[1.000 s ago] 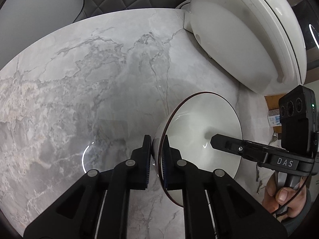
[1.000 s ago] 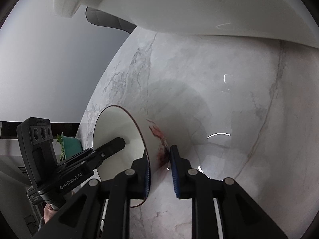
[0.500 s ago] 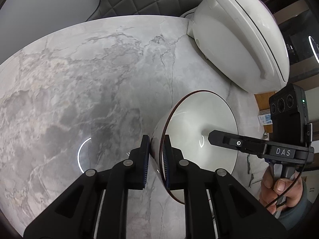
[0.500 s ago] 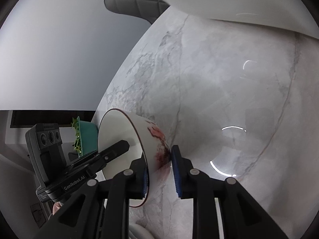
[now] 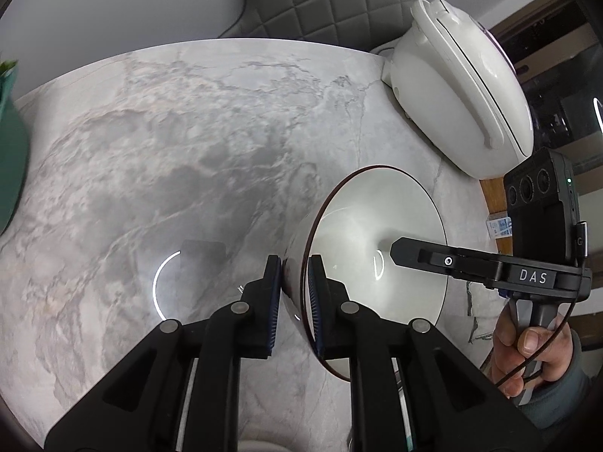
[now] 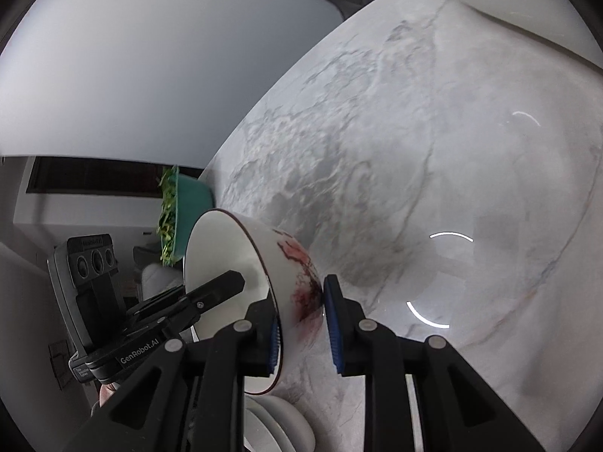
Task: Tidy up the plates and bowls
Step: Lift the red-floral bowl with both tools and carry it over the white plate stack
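Note:
One white bowl (image 5: 377, 226) with a dark rim and a red pattern on its outer wall (image 6: 297, 260) hangs tilted above the marble table (image 5: 169, 150). Both grippers hold it, on opposite sides of its rim. My left gripper (image 5: 294, 286) is shut on the near rim, one pad inside and one outside. Across the bowl, my right gripper (image 5: 410, 252) reaches in, a hand around its handle. In the right wrist view the right gripper (image 6: 301, 301) clamps the patterned wall, and the left gripper (image 6: 226, 286) pokes into the bowl from the left.
A large white lidded appliance (image 5: 459, 94) stands at the table's far right. A teal bowl of greens (image 6: 184, 207) sits near the table's left edge. White stacked dishes (image 6: 279, 425) lie just below the held bowl. A quilted grey chair (image 5: 320, 0) stands behind the table.
Both hands have carried the bowl up and away from the white appliance, which now looks smaller. More tabletop shows, and the teal bowl has come into view. Both grips have held.

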The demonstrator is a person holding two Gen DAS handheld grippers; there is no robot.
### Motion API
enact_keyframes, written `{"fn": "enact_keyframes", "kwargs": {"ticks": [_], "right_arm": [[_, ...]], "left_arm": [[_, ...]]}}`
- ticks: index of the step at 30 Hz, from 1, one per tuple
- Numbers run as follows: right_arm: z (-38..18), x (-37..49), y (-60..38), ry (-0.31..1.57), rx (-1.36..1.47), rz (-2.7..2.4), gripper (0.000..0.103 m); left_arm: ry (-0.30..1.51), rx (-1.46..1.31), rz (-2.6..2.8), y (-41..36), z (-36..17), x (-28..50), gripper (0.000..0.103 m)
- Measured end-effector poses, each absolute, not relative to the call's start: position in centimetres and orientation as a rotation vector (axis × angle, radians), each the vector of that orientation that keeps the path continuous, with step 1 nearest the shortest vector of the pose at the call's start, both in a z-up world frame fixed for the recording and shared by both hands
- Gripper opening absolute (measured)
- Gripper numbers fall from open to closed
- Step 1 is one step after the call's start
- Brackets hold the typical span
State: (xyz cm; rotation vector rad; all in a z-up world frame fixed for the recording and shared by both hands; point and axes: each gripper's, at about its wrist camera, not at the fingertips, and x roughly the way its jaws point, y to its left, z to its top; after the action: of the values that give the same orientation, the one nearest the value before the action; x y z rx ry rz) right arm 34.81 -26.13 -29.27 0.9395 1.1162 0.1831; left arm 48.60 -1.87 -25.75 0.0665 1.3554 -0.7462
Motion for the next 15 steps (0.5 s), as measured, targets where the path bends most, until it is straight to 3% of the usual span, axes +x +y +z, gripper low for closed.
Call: {"fn": "enact_keyframes", "kwargs": {"ticks": [15], "right_arm": [[-27.8, 33.6, -15.0, 1.219, 0.781, 0.381, 0.024]], "left_arm": [[1.317, -0.073, -0.577, 11.2, -23.1, 41.4, 0.013]]}}
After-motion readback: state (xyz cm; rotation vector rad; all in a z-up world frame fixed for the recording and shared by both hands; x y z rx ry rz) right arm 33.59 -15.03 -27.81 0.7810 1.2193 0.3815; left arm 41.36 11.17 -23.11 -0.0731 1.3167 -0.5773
